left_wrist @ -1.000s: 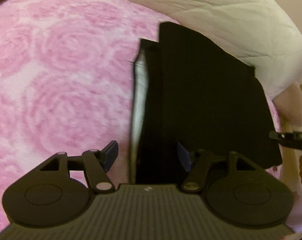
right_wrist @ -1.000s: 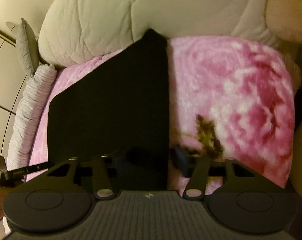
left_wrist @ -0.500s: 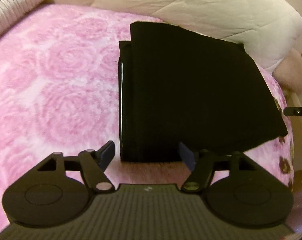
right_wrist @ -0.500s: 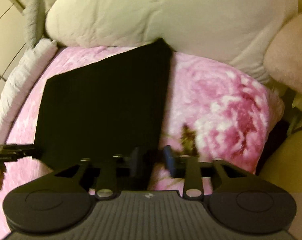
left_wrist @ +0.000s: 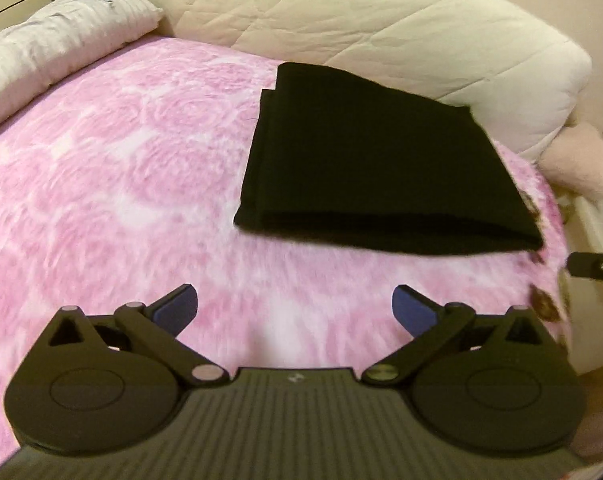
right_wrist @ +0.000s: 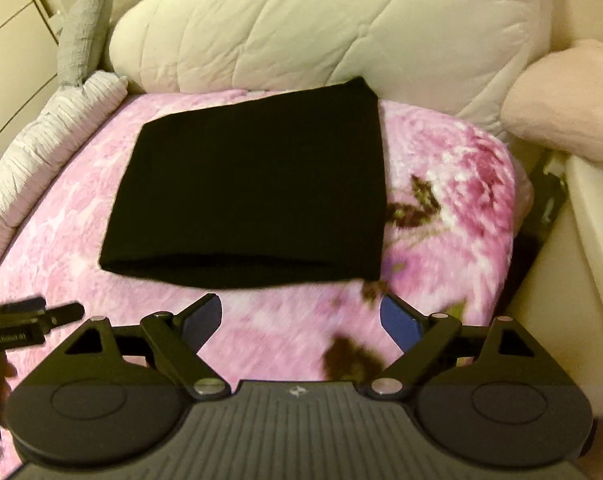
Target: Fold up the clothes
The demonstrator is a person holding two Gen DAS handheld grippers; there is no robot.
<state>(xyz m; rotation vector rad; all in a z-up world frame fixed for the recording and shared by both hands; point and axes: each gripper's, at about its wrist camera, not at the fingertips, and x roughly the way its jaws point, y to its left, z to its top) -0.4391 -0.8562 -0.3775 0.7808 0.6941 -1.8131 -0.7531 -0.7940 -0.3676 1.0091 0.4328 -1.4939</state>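
Note:
A black garment (left_wrist: 373, 168) lies folded into a flat rectangle on the pink rose-patterned blanket (left_wrist: 113, 184); it also shows in the right wrist view (right_wrist: 253, 188). My left gripper (left_wrist: 295, 306) is open and empty, hovering over the blanket a little short of the garment's near edge. My right gripper (right_wrist: 301, 316) is open and empty, just in front of the garment's near folded edge. Neither gripper touches the cloth.
A large cream quilted duvet (left_wrist: 381, 36) (right_wrist: 321, 20) lies behind the garment. A striped white pillow (left_wrist: 57, 40) (right_wrist: 49, 136) sits at the left. A pale pink plush cushion (right_wrist: 565, 104) lies at the right, by the bed's edge.
Both grippers have let go of the black garment and opened wide. Both have pulled back toward me, so the folded garment now lies free ahead of them.

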